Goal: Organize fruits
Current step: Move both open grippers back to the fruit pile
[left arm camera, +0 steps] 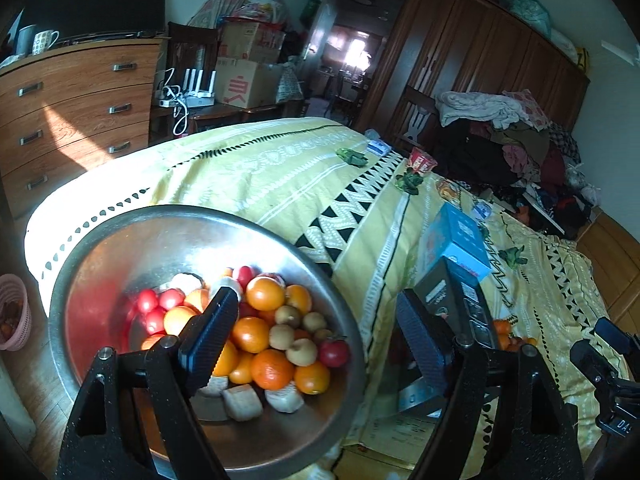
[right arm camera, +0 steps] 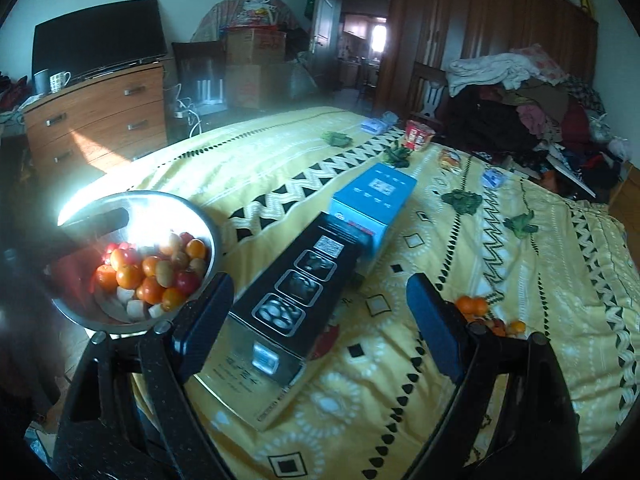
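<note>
Both tongs are spread wide with nothing in them: the left gripper (left arm camera: 316, 332) hangs over the near rim of the steel bowl (left arm camera: 120, 232), the right gripper (right arm camera: 320, 320) sits over the black box (right arm camera: 296, 300). Everything's on a bed with a yellow patterned bedspread (right arm camera: 280, 168). The bowl, at the bed's left edge, is loaded with oranges (left arm camera: 265, 294), red tomatoes (left arm camera: 147, 301), small brownish fruits and some white chunks. A blue box (right arm camera: 374, 196) lies just beyond the black one. A few loose oranges (right arm camera: 472, 306) sit on the spread to the right. Wooden dresser (right arm camera: 100, 120) far left, wardrobe (left arm camera: 480, 60) and a clothes pile (right arm camera: 520, 104) far right.
</note>
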Demonstrator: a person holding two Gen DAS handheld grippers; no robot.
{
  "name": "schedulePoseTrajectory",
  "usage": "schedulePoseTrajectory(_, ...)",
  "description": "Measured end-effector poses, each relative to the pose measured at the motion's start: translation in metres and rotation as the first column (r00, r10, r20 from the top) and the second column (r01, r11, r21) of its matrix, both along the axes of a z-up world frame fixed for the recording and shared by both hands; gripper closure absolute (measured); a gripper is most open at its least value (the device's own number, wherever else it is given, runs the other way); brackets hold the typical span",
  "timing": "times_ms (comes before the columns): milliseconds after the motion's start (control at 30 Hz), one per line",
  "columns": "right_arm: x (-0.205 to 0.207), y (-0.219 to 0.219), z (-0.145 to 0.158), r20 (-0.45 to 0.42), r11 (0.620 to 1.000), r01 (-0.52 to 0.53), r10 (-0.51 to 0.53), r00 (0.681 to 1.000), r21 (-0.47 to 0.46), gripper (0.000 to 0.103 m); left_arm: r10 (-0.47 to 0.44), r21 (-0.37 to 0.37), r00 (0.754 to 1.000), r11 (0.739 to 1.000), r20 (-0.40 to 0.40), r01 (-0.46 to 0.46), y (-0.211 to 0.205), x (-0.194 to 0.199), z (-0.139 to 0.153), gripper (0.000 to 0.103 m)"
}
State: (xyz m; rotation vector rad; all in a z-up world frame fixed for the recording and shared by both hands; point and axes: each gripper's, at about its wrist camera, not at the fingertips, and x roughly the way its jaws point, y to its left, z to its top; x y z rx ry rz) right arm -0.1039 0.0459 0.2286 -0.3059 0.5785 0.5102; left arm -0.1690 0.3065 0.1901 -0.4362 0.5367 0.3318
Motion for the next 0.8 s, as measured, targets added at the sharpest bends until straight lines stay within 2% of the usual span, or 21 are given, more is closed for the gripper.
schedulePoseTrajectory(233,0.006,-0.045,-0.001,0.004,0.997,0.074,-0.074,0.997,0.015,0.014,-0.139,0.060,0.990,0.989,0.019,0.138,-0.071,0.025,0.020,0.020)
schedulePoseTrajectory(300,0.011,-0.064,-0.008,-0.002,0.994,0.106,-0.106,0.994,0.017,0.011,-0.223,0.104,0.975,0.970,0.019,0.220,-0.105,0.037,0.025,0.020)
schedulePoseTrajectory(367,0.022,-0.093,-0.024,-0.038,0.987,0.156,-0.155,0.987,0.027,0.004,-0.324,0.135,0.946,0.938,0.007,0.320,-0.146,0.050,0.026,0.019)
schedulePoseTrajectory(400,0.030,-0.110,-0.036,-0.070,0.981,0.190,-0.187,0.980,0.032,0.004,-0.372,0.138,0.928,0.919,-0.003,0.368,-0.169,0.058,0.023,0.012)
schedulePoseTrajectory(433,0.040,-0.132,-0.052,-0.112,0.973,0.226,-0.221,0.969,0.036,0.004,-0.407,0.137,0.913,0.903,-0.024,0.407,-0.191,0.066,0.018,0.006)
schedulePoseTrajectory(533,0.065,-0.191,-0.105,-0.186,0.940,0.340,-0.339,0.922,-0.027,0.004,-0.501,0.113,0.860,0.853,-0.100,0.510,-0.249,0.095,-0.007,0.005)
schedulePoseTrajectory(600,0.082,-0.226,-0.137,-0.246,0.920,0.385,-0.391,0.887,-0.075,0.006,-0.534,0.082,0.828,0.830,-0.171,0.552,-0.281,0.120,-0.034,0.005)
schedulePoseTrajectory(700,0.100,-0.267,-0.164,-0.289,0.901,0.427,-0.429,0.856,-0.073,0.008,-0.530,0.051,0.802,0.825,-0.274,0.563,-0.311,0.155,-0.078,0.005)
schedulePoseTrajectory(800,0.113,-0.288,-0.183,-0.321,0.890,0.450,-0.449,0.834,-0.076,0.007,-0.501,0.042,0.787,0.834,-0.361,0.551,-0.330,0.183,-0.120,0.005)
